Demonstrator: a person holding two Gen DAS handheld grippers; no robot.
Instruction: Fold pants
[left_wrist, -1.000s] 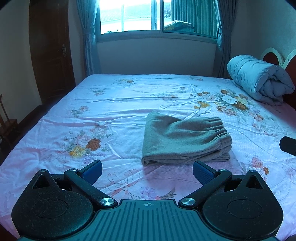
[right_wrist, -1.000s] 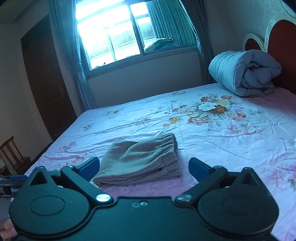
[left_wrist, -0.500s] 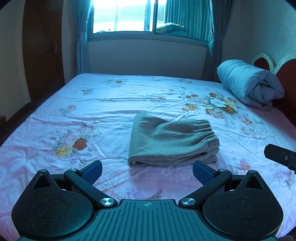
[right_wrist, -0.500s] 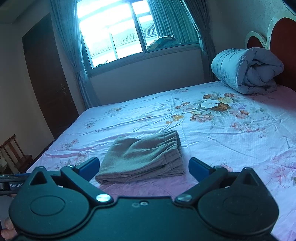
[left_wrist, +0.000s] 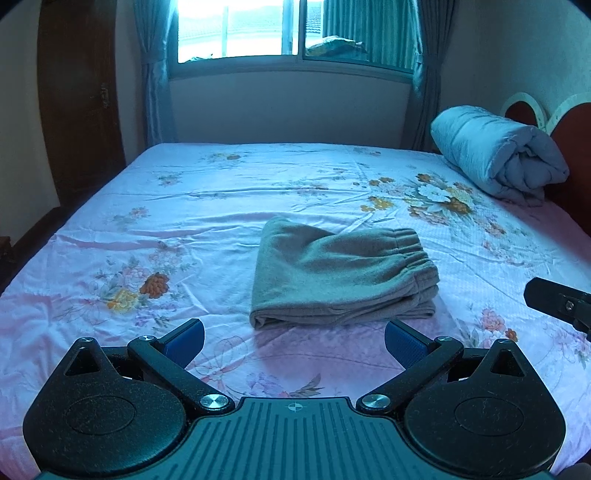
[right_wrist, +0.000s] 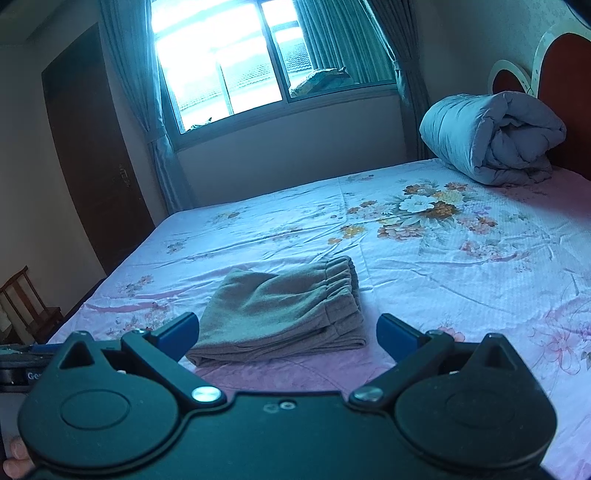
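- My left gripper (left_wrist: 294, 341) hung over the near edge of the bed, jaws spread wide w/ nothing between them; blue pads (left_wrist: 184, 341) were well apart.
- My right gripper (right_wrist: 288, 334) was the same: jaws released, empty, blue pads (right_wrist: 177, 332) far apart.
- Grey-green fleece pants w/ gathered elastic waistband (left_wrist: 341, 275) lay folded into a compact stack on the pink floral bedsheet (left_wrist: 221, 206), approx. mid-bed, just beyond both sets of jaws and touching neither.
- Waistband end faced right, toward the headboard side; the rounded fold was at the left. Layers showed along the near edge in the right wrist view (right_wrist: 284, 314).
- Tip of my right gripper poked into the left wrist view at the right edge (left_wrist: 557, 301), above the sheet, apart from the pants.
- Part of my left gripper showed at the left edge of the right wrist view (right_wrist: 22, 363); a fingertip of my hand (right_wrist: 14, 454) showed at bottom left.
- Rolled pale-blue quilt (left_wrist: 498, 151) sat at the far right by the red headboard w/ white trim (right_wrist: 561, 70), well apart from the pants.
- Bkgd: window w/ teal curtains (left_wrist: 295, 33), dark wooden door (right_wrist: 96, 155) at left, wooden chair (right_wrist: 29, 306) beside the bed.
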